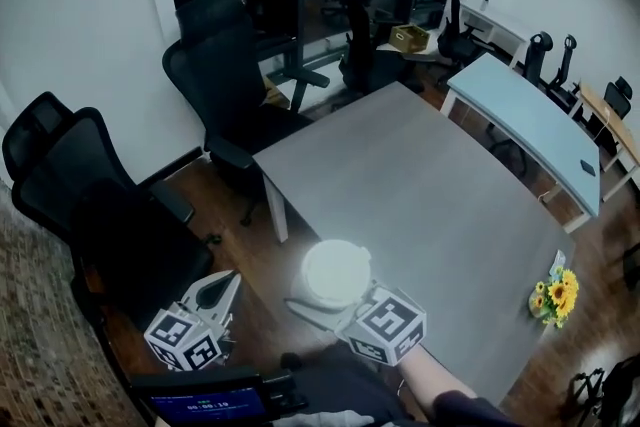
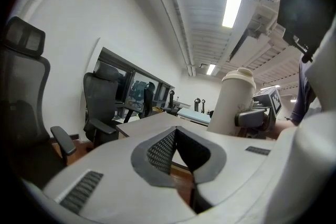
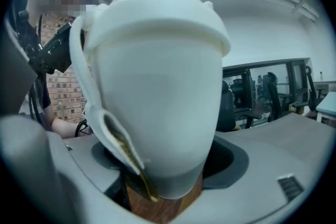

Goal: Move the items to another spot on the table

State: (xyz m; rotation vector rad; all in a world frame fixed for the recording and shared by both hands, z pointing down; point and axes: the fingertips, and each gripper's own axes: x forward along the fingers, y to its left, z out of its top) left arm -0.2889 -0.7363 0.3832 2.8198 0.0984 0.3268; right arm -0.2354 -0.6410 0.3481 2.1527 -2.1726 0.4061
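From the head view: white lidded cup clamped in the right gripper, aloft at the near edge of the grey table. Left gripper low beside it, off the table. Yellow flowers well apart at the right edge. Best carried level over bare tabletop, lowered upright, released only once the base sits flat.

From the left gripper view: jaws pressed together on nothing. Cup seen side-on and upright, a tilt check missing from above.

From the right gripper view: pads hugging the cup low on its body, strap hanging at one side, wood floor beneath, suggesting no tabletop under it yet, unclear from overhead.
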